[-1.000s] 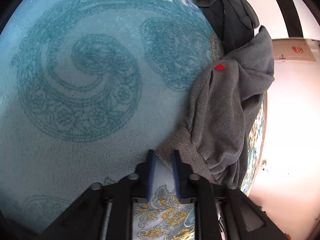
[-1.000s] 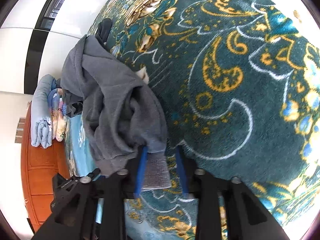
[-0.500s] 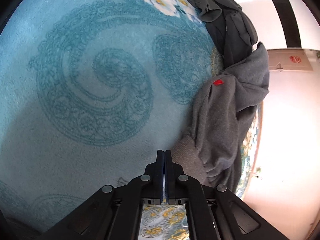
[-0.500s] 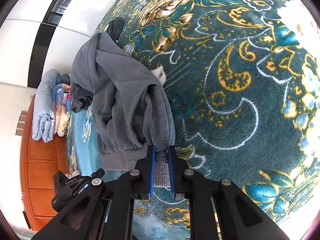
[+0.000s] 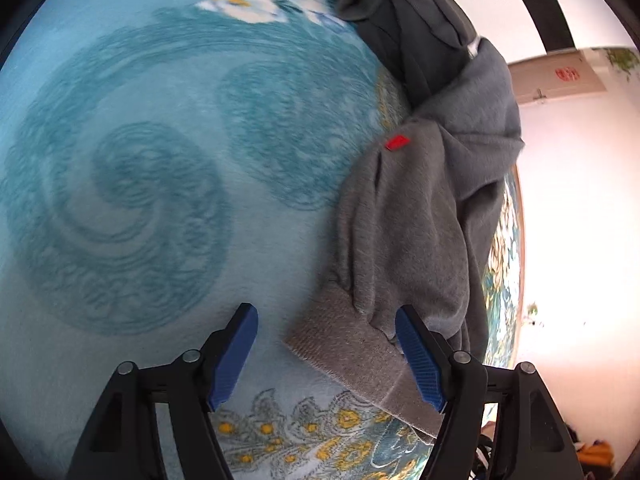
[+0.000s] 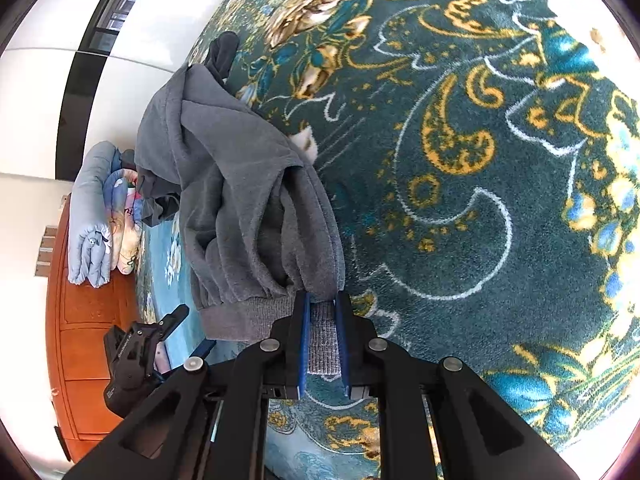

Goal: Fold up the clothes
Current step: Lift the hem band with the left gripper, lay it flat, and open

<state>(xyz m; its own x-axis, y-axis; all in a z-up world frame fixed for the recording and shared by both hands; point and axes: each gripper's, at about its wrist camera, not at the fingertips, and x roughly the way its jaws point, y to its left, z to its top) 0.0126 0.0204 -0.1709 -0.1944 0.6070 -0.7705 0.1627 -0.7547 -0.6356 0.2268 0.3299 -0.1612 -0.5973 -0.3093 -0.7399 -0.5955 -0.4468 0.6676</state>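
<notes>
A grey sweatshirt (image 5: pixel 400 220) with a small red tag (image 5: pixel 396 142) lies bunched on a patterned carpet (image 5: pixel 120 160). Its ribbed hem (image 5: pixel 344 344) runs between the fingers of my left gripper (image 5: pixel 326 312), whose jaws are opening. The hem lies against the right blue pad and well clear of the left one. In the right wrist view the same sweatshirt (image 6: pixel 248 208) hangs in folds above my right gripper (image 6: pixel 322 298). That gripper is shut on a strip of the ribbed hem (image 6: pixel 324 340).
A darker grey garment (image 5: pixel 412 28) lies behind the sweatshirt. The left gripper's body (image 6: pixel 140 356) shows at the lower left of the right wrist view. Folded bedding (image 6: pixel 92 216) sits on an orange wooden cabinet (image 6: pixel 80 340) beyond the carpet (image 6: pixel 480 160).
My left gripper shut beside the hem with nothing in it, then spread wide around the hem. My right gripper closed from a loose gap onto the ribbed hem and stays there.
</notes>
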